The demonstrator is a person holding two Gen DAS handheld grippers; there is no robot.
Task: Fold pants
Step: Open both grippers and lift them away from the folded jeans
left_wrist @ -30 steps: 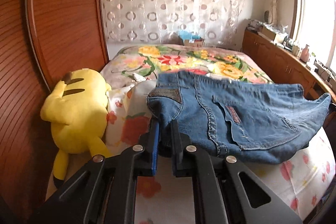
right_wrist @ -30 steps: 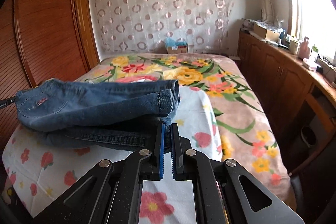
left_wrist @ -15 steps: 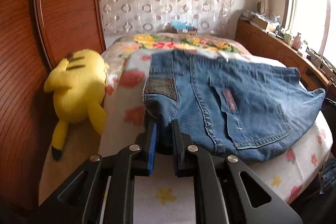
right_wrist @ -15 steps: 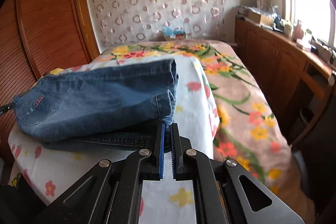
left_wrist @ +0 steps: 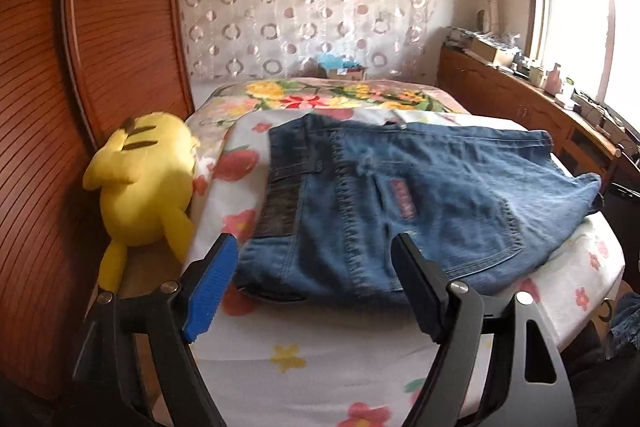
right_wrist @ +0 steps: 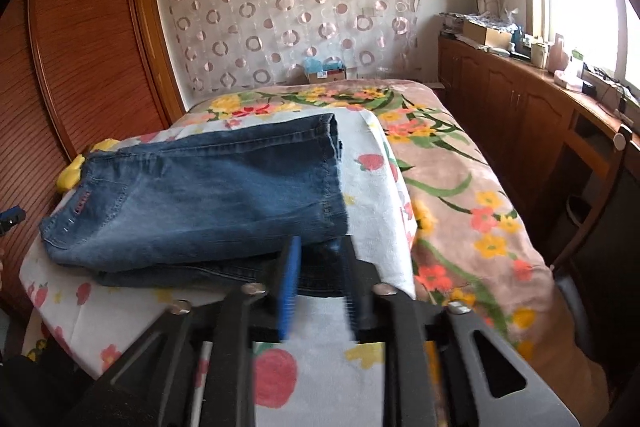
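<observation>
Folded pants (left_wrist: 400, 203) on sheet (left_wrist: 320, 343) over bed (right_wrist: 472, 195); plush toy (left_wrist: 144, 179) left; cabinets (right_wrist: 500, 99) right.

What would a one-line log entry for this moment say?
step: release after fold | jeans: folded, lying on bed | left gripper: fingers just opened, off jeans | right gripper: just opening, jeans edge between fingers

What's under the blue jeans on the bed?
A white flowered sheet lies under the folded jeans, spread over a floral blanket. The jeans' lower layers peek out; the sheet directly beneath is hidden.
</observation>
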